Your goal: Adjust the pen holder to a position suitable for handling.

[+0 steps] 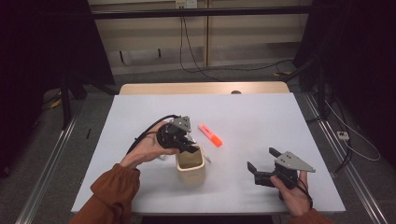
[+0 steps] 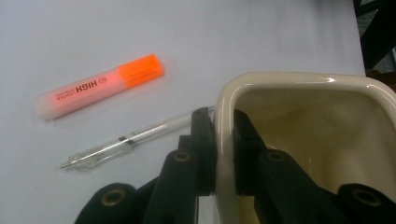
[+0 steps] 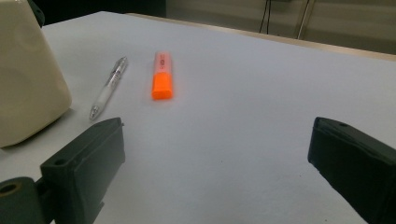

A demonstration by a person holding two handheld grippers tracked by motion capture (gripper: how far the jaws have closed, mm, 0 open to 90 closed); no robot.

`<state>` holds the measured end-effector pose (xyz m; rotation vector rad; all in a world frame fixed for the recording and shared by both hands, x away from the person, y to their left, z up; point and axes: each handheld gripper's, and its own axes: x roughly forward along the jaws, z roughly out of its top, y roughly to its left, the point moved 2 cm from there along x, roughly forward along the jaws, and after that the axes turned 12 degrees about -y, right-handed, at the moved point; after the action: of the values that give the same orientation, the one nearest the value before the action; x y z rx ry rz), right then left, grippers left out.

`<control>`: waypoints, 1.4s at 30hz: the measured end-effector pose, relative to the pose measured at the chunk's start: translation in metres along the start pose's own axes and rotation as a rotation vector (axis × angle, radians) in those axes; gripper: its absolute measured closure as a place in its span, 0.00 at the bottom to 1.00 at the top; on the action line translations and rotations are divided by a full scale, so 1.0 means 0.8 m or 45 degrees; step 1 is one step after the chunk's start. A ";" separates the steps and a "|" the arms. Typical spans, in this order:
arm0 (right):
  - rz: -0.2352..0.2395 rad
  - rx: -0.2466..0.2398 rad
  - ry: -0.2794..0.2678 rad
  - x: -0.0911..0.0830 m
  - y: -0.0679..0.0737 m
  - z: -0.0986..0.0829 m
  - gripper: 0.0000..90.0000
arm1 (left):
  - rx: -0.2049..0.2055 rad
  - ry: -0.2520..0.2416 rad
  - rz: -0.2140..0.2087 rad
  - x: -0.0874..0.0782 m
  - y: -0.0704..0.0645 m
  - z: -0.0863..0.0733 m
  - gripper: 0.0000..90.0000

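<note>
Between the two black jaws of the left gripper [image 1: 190, 145] sits the wall of a cream cup [image 1: 191, 169]. One jaw is inside the cup and one is outside, and both press on the rim, so this gripper is clamped on the cup. The cup stands upright on the white table [image 1: 261, 121], right under that gripper.

Just past the left gripper, close to the outside jaw, lies a clear pen [image 2: 126, 141]. It is flat on the table, and in the left gripper view its near end is hidden behind the jaw and the cup rim. A little farther out lies an orange highlighter [image 2: 98, 86], beside the pen but not touching it.

Off to the other side, well apart from the cup, the right gripper [image 1: 262, 167] is held low over the table. Its jaws are spread wide with nothing between them. From this gripper, the pen and highlighter lie ahead, with the cup off to one side.
</note>
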<state>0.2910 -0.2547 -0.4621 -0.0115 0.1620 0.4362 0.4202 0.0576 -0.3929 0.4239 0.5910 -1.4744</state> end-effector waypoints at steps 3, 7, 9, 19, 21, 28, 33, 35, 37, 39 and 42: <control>0.002 -0.004 -0.001 0.000 0.000 0.000 0.04 | 0.018 -0.013 -0.003 0.003 0.000 0.001 0.91; 0.002 -0.004 -0.001 0.000 0.000 0.000 0.04 | 0.039 -0.039 -0.015 0.003 0.001 0.002 0.91; 0.001 -0.003 0.001 0.000 0.000 0.000 0.04 | 0.036 -0.059 -0.020 0.004 0.002 0.002 0.91; 0.001 -0.003 0.000 0.000 0.000 0.000 0.04 | 0.020 -0.086 -0.012 0.002 0.001 -0.002 0.90; 0.002 -0.004 0.001 0.000 0.001 0.000 0.04 | 0.019 -0.086 -0.006 0.001 0.001 -0.003 0.90; 0.000 -0.004 -0.001 0.000 0.000 0.000 0.04 | -0.074 -0.136 0.055 -0.005 0.004 -0.009 0.71; -0.003 0.002 -0.001 0.000 0.001 0.001 0.04 | -0.126 -0.184 0.087 -0.012 0.003 -0.011 0.49; -0.003 0.003 -0.003 0.001 0.001 0.001 0.04 | -0.127 -0.193 0.105 -0.017 0.003 -0.010 0.40; -0.004 0.004 -0.007 0.001 0.001 0.002 0.04 | -0.156 -0.226 0.138 -0.022 0.003 -0.008 0.29; -0.006 0.005 -0.009 0.001 0.002 0.002 0.03 | -0.179 -0.254 0.177 -0.028 0.005 -0.008 0.19; 0.000 0.002 -0.019 0.001 0.001 0.002 0.03 | -0.208 -0.277 0.250 -0.036 0.010 -0.009 0.09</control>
<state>0.2917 -0.2535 -0.4605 -0.0065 0.1476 0.4363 0.4273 0.0856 -0.3817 0.1846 0.4771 -1.2541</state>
